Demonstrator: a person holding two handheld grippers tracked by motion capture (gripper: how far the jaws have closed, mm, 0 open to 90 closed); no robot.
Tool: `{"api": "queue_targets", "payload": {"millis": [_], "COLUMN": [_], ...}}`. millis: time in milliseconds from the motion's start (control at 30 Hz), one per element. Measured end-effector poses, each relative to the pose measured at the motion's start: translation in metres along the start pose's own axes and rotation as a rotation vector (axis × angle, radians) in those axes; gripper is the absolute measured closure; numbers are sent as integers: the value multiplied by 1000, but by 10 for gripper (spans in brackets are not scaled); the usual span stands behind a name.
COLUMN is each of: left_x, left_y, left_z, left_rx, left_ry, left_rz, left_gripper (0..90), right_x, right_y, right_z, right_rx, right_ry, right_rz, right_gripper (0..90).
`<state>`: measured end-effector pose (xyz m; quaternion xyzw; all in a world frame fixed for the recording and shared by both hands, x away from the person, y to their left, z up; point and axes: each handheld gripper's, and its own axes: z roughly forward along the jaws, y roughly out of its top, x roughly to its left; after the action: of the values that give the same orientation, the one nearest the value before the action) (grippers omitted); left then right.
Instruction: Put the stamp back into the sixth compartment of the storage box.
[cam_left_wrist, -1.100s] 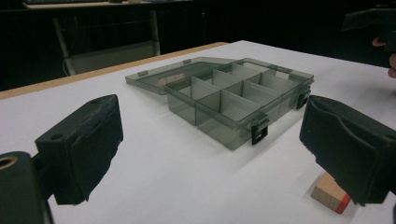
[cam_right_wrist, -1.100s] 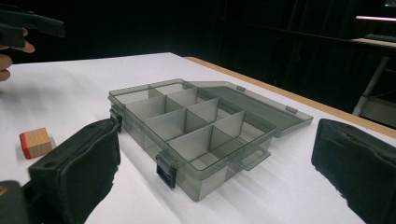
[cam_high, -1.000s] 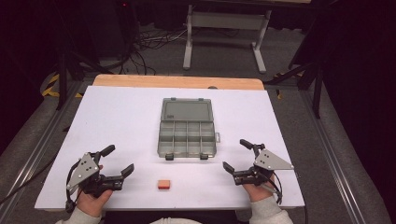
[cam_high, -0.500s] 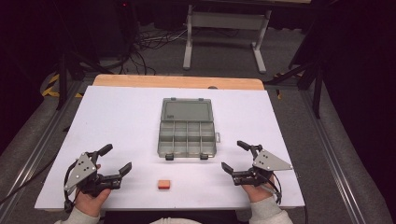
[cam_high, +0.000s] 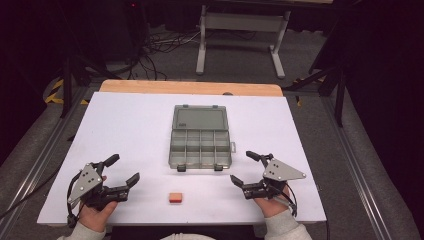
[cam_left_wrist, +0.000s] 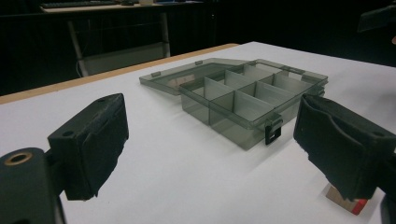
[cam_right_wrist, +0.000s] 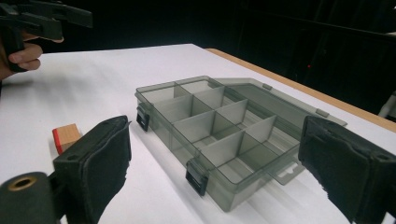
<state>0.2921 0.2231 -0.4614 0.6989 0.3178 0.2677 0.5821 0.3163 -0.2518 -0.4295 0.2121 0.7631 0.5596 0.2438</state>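
We see a white table (cam_high: 125, 130) with a wooden strip along its far edge. Mid-table, a bit toward the far edge, sits a smoky clear box (cam_high: 201, 148) — lid (cam_high: 200, 119) flipped open flat toward the far edge, tray divided into compartments, all empty as far as we can tell. Two black latches on the near wall of the tray. No writing or label readable on the box; a faint patch on the lid is too blurred to read.

Near the near edge, roughly centred, lies a small block (cam_high: 175, 198) — tan with a red face, apart from the box.

Left gripper (cam_high: 120, 175) sits at the near-left corner, held in the person's left hand (cam_high: 92, 215), jaws spread wide, holding nothing. From its own view the box lies between the jaws farther off, block peeking behind the right-side jaw.

Right gripper (cam_high: 247, 167) is at the near-right corner in the right hand (cam_high: 267, 205), jaws also wide apart and empty, grey plate on top. Its own view looks at the box's latched corner, block to the left, the left gripper far off at top left.
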Motion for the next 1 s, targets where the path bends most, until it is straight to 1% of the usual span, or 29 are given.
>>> {"api": "queue_targets", "payload": {"millis": [67,133,300,400,467,533,633,800,1000], "left_x": [0,-1,-2,-2,-1,-1,-1,-1,-2], "left_y": [0,0,0,0,0,0,0,0,0], "left_z": [0,0,1,1,1,1,1,1,0], "left_rx": [1,0,8,10,12,13,13,12,9], "left_ry": [1,2,3,3,1,1,1,0,-2], "left_rz": [1,1,8,8,10,10,9,8,12], "left_gripper": [112,112,112,112,113,116,117,117,120], "right_x": [1,3,10,13,14,15,14,18,20], "right_y": [3,7,16,21,24,26,30,37,41], "right_z": [3,6,15,20,24,28,35,43,49], "right_rx": [2,11,30,32,30,36,30,23,15], "right_ry": [16,29,56,73,86,91,106,131,159], "right_rz": [8,5,-22,-27,-27,-15,6,-18,-19], "right_gripper": [106,109,115,118,120,121,125,134,146]}}
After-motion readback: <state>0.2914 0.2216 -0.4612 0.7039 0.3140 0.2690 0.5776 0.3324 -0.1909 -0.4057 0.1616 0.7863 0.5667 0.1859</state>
